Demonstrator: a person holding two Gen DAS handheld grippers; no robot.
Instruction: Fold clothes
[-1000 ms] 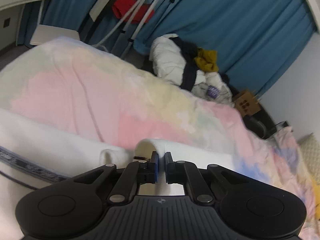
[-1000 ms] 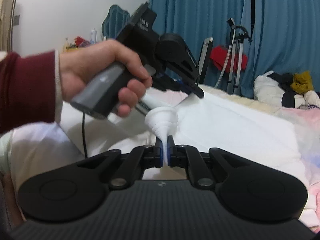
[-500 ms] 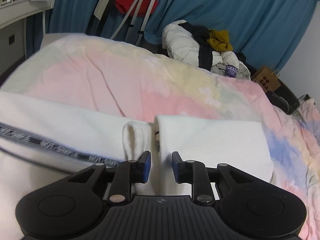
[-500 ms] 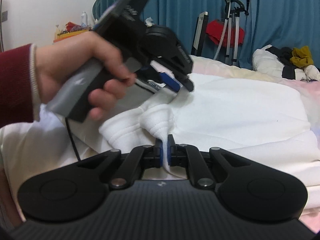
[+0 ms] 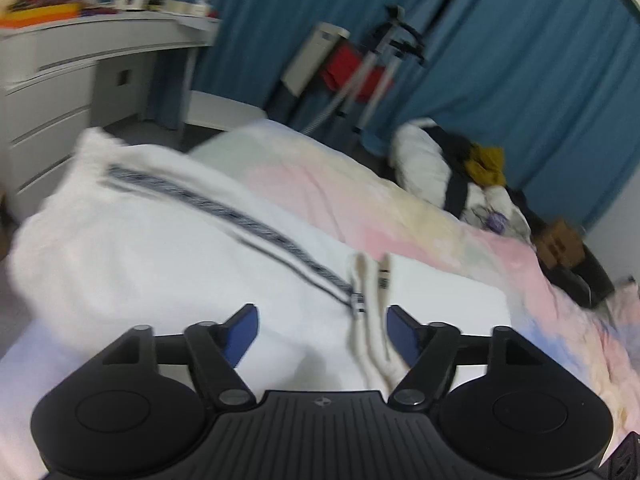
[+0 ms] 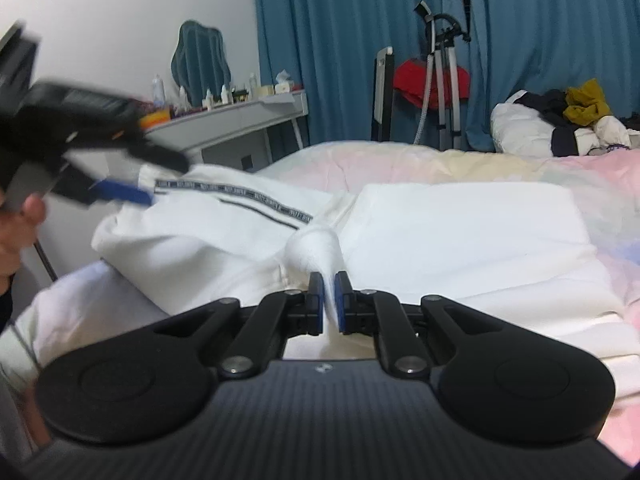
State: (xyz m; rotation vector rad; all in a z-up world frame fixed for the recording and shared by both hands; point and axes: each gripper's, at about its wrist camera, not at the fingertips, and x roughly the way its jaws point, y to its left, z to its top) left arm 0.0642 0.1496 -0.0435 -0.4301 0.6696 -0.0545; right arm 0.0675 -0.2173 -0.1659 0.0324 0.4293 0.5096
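One fold laid, the left gripper has let go, jaws opening, while the right gripper stays clamped on the white garment.

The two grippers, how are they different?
The left gripper is opening, jaws wide apart, gripping nothing; the right gripper is shut on a pinch of the white garment. The left looks blurred in the right view; the right looks sharp. Both have black arms and blue pads.
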